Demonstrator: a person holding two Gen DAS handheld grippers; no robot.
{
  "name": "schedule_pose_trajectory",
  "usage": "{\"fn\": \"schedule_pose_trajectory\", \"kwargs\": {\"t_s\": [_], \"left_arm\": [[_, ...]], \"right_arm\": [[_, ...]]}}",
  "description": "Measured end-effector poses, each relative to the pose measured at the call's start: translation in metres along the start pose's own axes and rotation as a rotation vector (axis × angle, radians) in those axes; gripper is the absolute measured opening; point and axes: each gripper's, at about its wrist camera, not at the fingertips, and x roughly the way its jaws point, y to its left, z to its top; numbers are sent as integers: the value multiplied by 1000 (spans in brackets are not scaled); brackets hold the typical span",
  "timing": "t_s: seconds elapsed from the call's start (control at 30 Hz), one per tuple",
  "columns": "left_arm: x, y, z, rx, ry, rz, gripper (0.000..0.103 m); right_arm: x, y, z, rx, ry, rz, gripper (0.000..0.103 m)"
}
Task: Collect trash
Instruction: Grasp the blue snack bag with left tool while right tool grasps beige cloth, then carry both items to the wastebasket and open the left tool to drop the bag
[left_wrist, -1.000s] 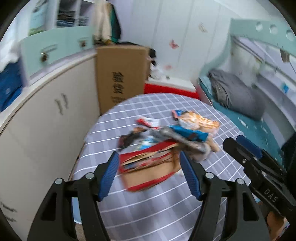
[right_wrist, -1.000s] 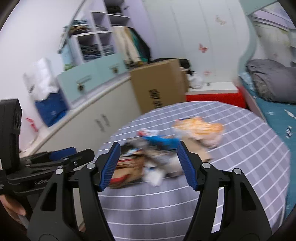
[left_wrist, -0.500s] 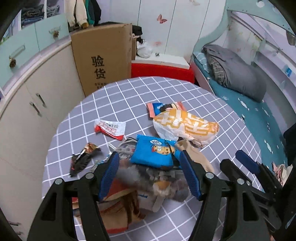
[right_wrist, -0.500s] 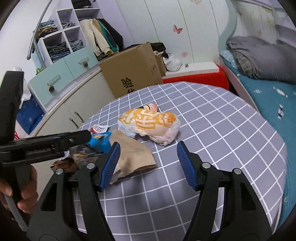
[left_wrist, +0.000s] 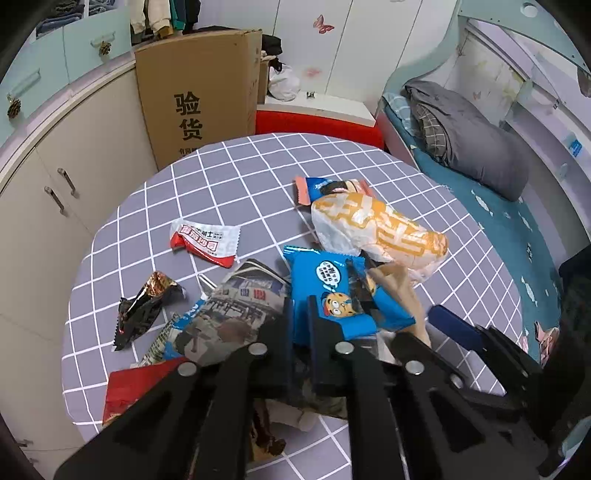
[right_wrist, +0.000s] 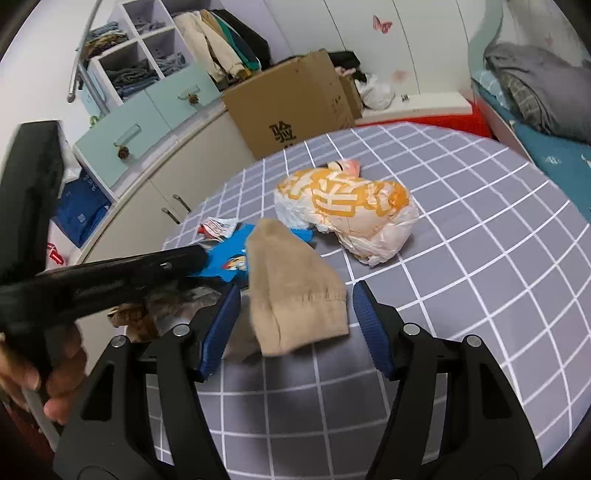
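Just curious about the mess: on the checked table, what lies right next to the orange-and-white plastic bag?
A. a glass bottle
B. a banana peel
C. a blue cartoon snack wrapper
C: the blue cartoon snack wrapper lies against the orange-and-white plastic bag; no bottle or peel shows.

Trash scattered on checked worktop: blue snack wrapper (left_wrist: 328, 291) w/ cartoon face, partly over a crumpled printed bag (left_wrist: 236, 317); orange-white plastic bag (left_wrist: 376, 229) bulging, beyond; red-white wrapper (left_wrist: 205, 240) flat, left; dark foil wrapper (left_wrist: 144, 310) crumpled nearby; tan paper bag (right_wrist: 291, 291) beside blue wrapper.
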Motion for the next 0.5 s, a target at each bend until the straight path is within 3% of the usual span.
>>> {"fn": "schedule_pose_trajectory", "kwargs": {"t_s": [0.07, 0.17, 0.5], "left_arm": [[-3, 0, -2, -5, -14, -10, 3], [-10, 3, -4, -17, -44, -22, 2], [-65, 14, -13, -55, -203, -98, 1]], "right_arm": [[5, -1, 0, 8, 14, 8, 30], [2, 1, -2, -6, 13, 7, 13], [-39, 14, -3, -34, -114, -21, 5]]}}
